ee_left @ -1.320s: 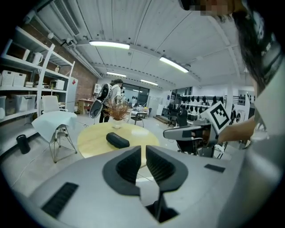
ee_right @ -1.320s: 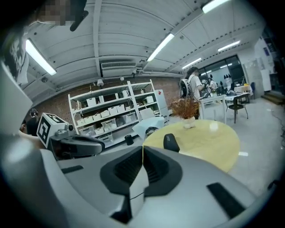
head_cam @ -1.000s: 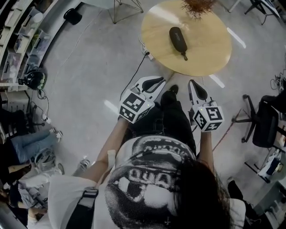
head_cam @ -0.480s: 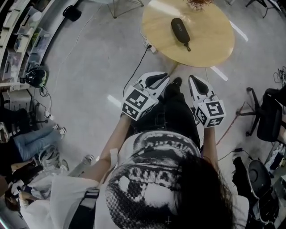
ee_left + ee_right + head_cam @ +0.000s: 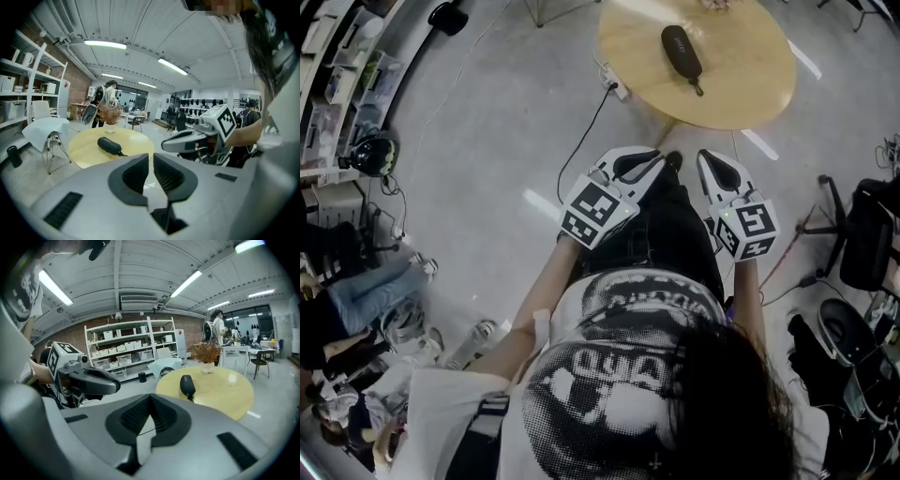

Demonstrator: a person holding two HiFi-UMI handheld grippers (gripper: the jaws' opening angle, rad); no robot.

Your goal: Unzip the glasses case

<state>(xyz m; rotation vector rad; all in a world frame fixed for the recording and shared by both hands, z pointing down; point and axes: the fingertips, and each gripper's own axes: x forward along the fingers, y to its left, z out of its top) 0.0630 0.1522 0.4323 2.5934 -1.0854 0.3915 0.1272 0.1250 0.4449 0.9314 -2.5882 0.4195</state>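
The black zipped glasses case [image 5: 681, 47] lies on the round wooden table [image 5: 750, 94], its pull cord trailing toward me. Both grippers hover in front of my lap, short of the table's near edge and well away from the case. My left gripper [image 5: 657, 156] has a narrow gap between its jaws and nothing in it [image 5: 151, 157]. My right gripper [image 5: 704, 157] is shut and empty, its pads meeting at the tip [image 5: 150, 397]. The case [image 5: 108, 145] also shows ahead in the left gripper view, and the case [image 5: 187, 384] in the right gripper view.
A vase of dried plants [image 5: 206, 355] stands at the table's far side. A cable and power strip [image 5: 617, 91] lie on the floor by the table's left. A white chair [image 5: 47, 131], shelving [image 5: 131, 352] and an office chair [image 5: 853, 244] stand around.
Both grippers have edged forward toward the table. The table and case sit higher in the head view than before. Neither gripper's jaws have changed.
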